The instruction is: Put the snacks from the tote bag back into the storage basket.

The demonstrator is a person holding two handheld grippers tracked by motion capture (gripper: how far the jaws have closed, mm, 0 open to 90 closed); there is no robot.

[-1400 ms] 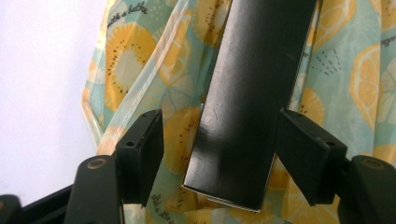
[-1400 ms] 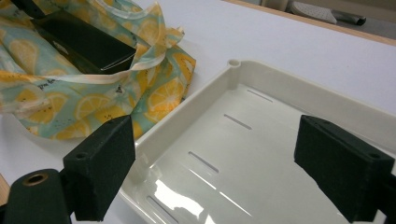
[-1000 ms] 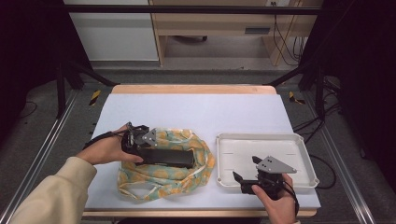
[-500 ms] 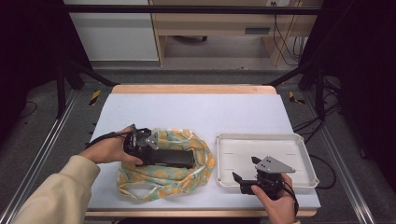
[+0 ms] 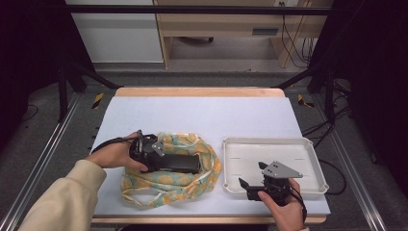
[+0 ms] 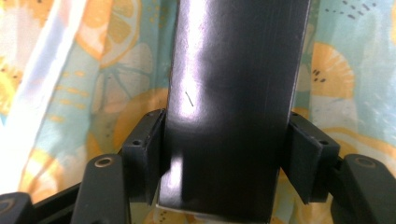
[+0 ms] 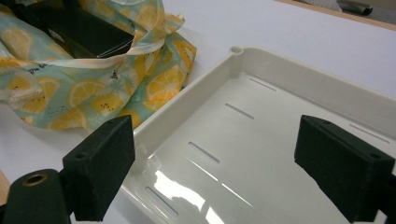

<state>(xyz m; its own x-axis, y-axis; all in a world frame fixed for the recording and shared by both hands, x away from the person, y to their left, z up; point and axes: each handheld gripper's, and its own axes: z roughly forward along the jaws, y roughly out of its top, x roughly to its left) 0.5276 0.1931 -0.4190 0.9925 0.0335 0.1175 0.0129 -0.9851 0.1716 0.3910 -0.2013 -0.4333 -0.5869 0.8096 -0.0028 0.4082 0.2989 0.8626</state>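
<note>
Black box (image 6: pixel 233 107), ends cut off

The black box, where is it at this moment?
In the high view the black box lies on the lemon-print cloth at the table's left, left of the white tray, with the left gripper shut on its end.

In the left gripper view, the left gripper (image 6: pixel 224 154) has its two black jaws pressed against the sides of a glossy black box (image 6: pixel 233 102), one on the left and one on the right. The box runs from near to far through the middle. Under it lies a lemon-print cloth (image 6: pixel 93 93), teal with orange slices and a pale strap at far left.
</note>
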